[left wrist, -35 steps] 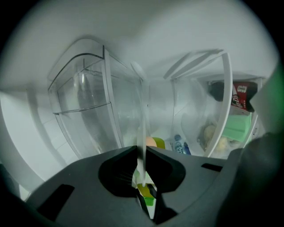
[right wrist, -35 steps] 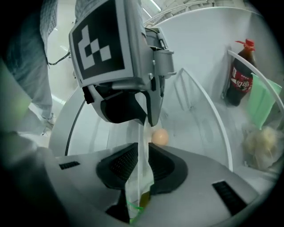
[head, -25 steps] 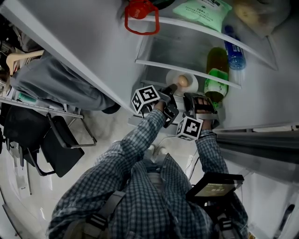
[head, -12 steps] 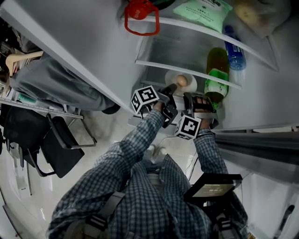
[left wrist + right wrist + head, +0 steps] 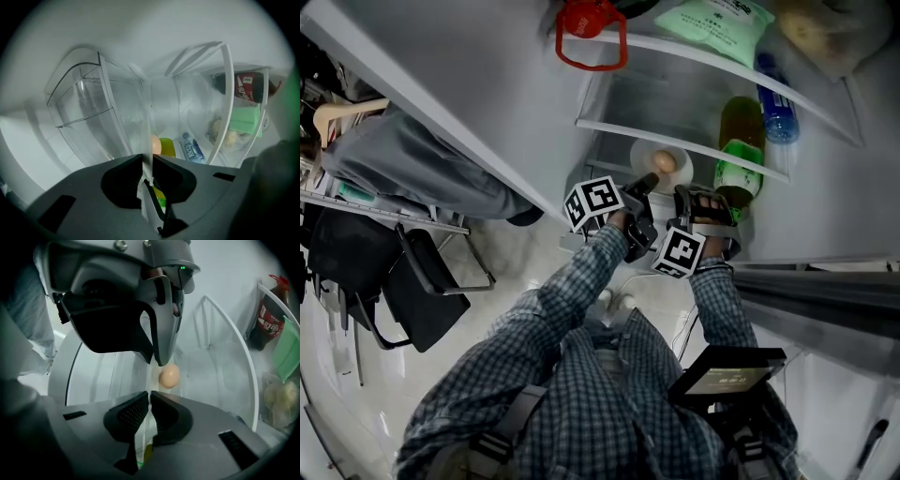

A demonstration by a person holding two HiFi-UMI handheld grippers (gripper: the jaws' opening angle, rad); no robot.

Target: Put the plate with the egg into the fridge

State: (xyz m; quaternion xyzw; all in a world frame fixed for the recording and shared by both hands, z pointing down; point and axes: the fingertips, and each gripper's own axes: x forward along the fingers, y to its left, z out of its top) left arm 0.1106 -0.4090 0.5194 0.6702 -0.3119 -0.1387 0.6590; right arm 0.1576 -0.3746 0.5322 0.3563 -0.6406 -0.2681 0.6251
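Far left of the left claw [image 5: 148, 160]: black chair [image 5: 427, 300] on the pale floor [image 5: 516, 253], well apart from the fridge [image 5: 834, 178].
Up and left of that claw: red handle [image 5: 591, 36] at the edge of an upper shelf.
Left claw: clenched on the rim of the plate [image 5: 643, 153], thin white edge pinched between the pads; just eased a touch wider at the jaws, rim between them; marker cube turned up toward the head camera.
Plate: just ahead of both claws, low inside the fridge, tucked under a white shelf edge [image 5: 694, 142]; resting on the shelf below or held clear of it, cannot tell.
Egg [image 5: 666, 162]: on the plate, just beyond the left claw's tip, up and left of the right claw [image 5: 149, 401].
Right claw: clamped on the same plate's rim, just beside the left claw on its right, close but apart from it.
High above the right claw: green packet [image 5: 712, 17] on the top shelf.
Ahead of the right claw, just right of the plate: green bottle [image 5: 737, 141], near the plate's edge.
Further right and back: water bottle [image 5: 778, 112] with a blue label, beyond the green bottle.
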